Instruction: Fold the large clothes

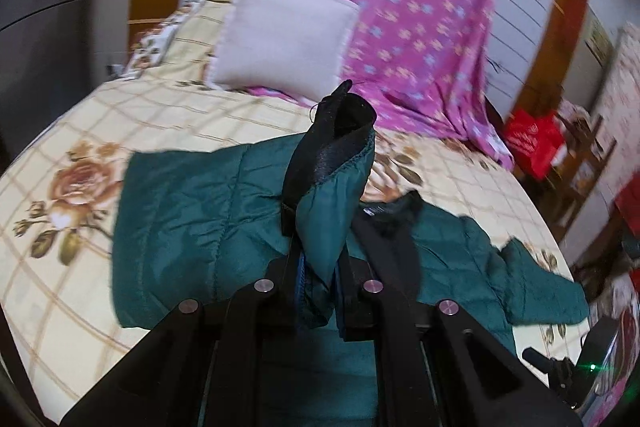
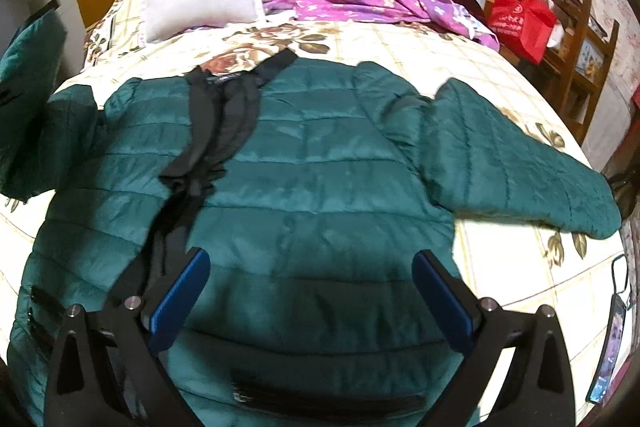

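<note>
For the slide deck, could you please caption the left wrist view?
Left gripper shut on the green jacket's sleeve cuff, lifted above the floral bedspread.

The green jacket (image 2: 320, 167) hem runs off the frame bottom; the left claw (image 1: 320, 267) tips are buried in sleeve fabric.

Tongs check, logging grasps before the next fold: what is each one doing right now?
Left tongs: closed on the green jacket's sleeve cuff, lifted off the bed.
Right tongs: open, holding nothing, above the jacket's lower front.
</note>
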The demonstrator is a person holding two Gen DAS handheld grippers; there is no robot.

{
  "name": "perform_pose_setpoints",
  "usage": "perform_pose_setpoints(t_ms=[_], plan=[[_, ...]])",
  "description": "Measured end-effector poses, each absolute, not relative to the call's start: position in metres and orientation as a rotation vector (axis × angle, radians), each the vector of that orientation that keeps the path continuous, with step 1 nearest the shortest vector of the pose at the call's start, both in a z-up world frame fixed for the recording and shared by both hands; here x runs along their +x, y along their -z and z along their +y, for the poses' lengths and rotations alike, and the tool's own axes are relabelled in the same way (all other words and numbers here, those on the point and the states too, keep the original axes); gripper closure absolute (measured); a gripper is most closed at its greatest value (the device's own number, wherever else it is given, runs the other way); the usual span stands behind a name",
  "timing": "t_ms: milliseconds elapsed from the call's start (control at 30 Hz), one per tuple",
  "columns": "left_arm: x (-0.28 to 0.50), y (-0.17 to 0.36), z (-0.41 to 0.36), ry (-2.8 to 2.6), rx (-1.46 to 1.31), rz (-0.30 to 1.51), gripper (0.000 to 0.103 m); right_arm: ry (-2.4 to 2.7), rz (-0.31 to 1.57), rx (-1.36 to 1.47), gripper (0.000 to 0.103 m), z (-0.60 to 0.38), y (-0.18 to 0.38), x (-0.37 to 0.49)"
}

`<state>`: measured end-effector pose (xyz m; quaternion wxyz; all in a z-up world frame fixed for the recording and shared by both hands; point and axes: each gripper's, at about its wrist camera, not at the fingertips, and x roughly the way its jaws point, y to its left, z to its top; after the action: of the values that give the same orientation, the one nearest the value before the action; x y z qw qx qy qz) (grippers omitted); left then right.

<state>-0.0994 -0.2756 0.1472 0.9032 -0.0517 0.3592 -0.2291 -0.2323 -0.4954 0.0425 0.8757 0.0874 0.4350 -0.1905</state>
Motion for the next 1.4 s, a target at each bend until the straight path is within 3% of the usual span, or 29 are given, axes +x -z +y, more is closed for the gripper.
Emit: perform_pose_setpoints(t_ms=[667,867,1033,1300,1367,1400], plan=[[-0.119,-0.066,-0.383,0.778,-0.053,0.919,0.103,0.434,0.937,0.307,0.001,-0.551,-0.015,-0.251],[-0.121,-0.084,-0.368,0.864,-0.141,0.923,0.086,0.435,0.942,0.338,0.001,-0.557,-0.015,-0.257],[-0.127,-0.118,-0.326,0.876,-0.182,0.847,0.061,0.369,0.889,0.394,0.001,-0.554,-0.031,-0.253],[-0.115,-0.120,-0.244,0.598,-0.141,0.842,0.060,0.289,0.881,0.449,0.001,-0.542,-0.029,-0.202],[-0.108,-0.110,-0.227,0.513,-0.143,0.850,0.060,0.268,0.903,0.445,0.008,-0.541,-0.019,-0.184],[-0.105,-0.105,-0.220,0.496,-0.150,0.857,0.060,0.259,0.920,0.453,0.031,-0.542,-0.012,-0.176]])
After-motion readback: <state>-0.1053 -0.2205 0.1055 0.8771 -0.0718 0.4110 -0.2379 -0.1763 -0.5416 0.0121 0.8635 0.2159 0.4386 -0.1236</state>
